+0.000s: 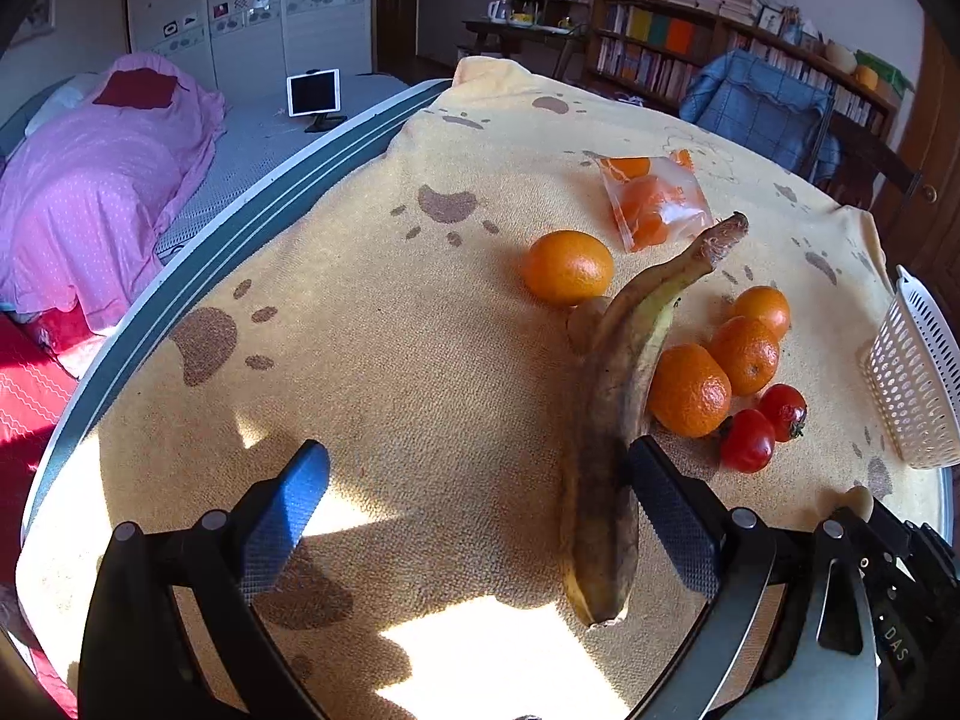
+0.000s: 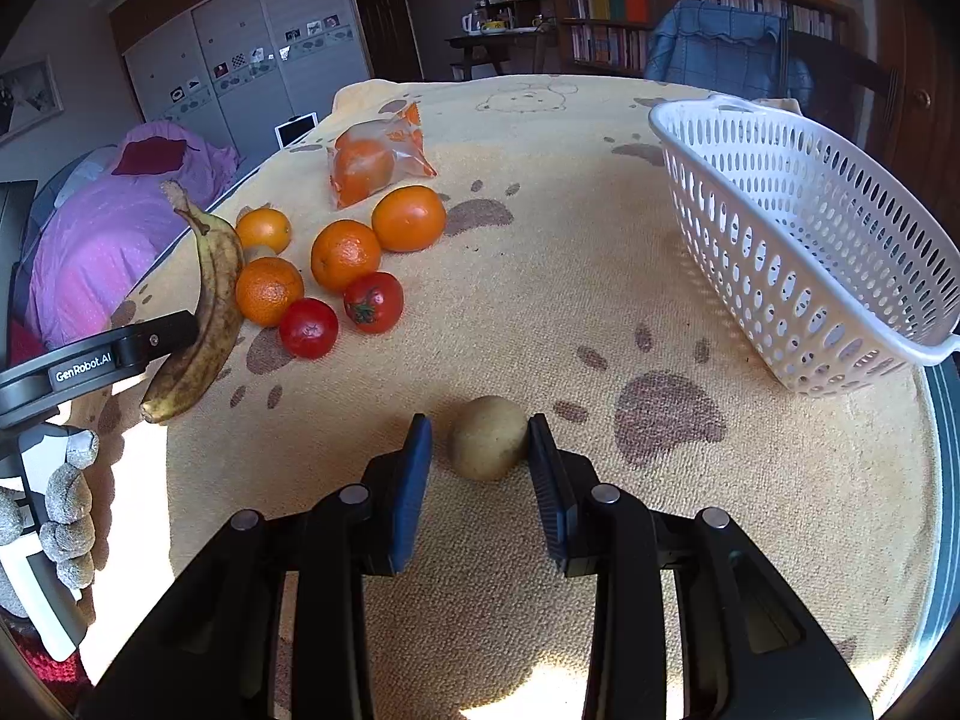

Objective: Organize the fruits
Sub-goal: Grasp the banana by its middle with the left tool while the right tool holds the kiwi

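Observation:
My left gripper is open wide over the yellow paw-print cloth. A brown-spotted banana leans on the inner face of its right finger, stem pointing up and away. In the right wrist view the banana rests against that finger. My right gripper is closed in on a small brown kiwi at its fingertips. Several oranges and two tomatoes lie grouped beside the banana. A second kiwi peeks from behind it.
A white perforated basket stands on the table at the right. A clear bag of oranges lies at the back. A gloved hand holds the left gripper. The round table's edge runs close on the right.

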Available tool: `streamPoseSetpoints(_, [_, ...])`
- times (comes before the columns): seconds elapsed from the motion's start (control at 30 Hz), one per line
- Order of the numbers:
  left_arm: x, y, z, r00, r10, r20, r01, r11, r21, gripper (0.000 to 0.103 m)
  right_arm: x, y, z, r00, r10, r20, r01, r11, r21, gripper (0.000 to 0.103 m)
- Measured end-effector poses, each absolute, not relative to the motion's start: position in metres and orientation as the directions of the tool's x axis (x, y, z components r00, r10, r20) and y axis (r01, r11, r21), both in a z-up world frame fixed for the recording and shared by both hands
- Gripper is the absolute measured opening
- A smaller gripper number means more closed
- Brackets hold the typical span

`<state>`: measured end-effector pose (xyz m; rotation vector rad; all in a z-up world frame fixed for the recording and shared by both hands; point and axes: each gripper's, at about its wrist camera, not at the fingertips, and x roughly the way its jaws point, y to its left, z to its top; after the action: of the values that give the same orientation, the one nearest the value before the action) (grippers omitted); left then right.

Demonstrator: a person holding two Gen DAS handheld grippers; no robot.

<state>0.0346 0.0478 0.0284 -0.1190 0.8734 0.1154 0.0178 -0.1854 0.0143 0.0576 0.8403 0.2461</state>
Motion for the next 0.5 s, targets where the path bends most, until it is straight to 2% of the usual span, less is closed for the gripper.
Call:
streamPoseSetpoints(0.33, [0.047,0.033,0.027,0.644,0.061,-0.763,-0.105,0.994,-0.009,0.096,0.018,-0.186,0.014,0.641,0.238,-0.73,-0.192,0.97,0.147,0.034])
streamPoseSetpoints(0.4, [0.052,0.028,0.024,0.635,0.042,-0.771,-0.085,0.996,-0.015,0.087,0.018,-0.186,0.014,0.64,0.238,-0.73,-0.192,0.97,0.148,0.034])
streamPoseSetpoints(0.47, [0.057,0.024,0.018,0.622,0.027,-0.783,-0.063,0.998,-0.016,0.071,0.018,-0.186,0.014,0.641,0.238,-0.73,-0.192,0.97,0.147,0.034])
streamPoseSetpoints(0.5, [0.059,0.022,0.015,0.612,0.017,-0.791,-0.053,0.998,-0.019,0.067,0.018,-0.186,0.014,0.641,0.238,-0.73,-0.193,0.97,0.147,0.034])
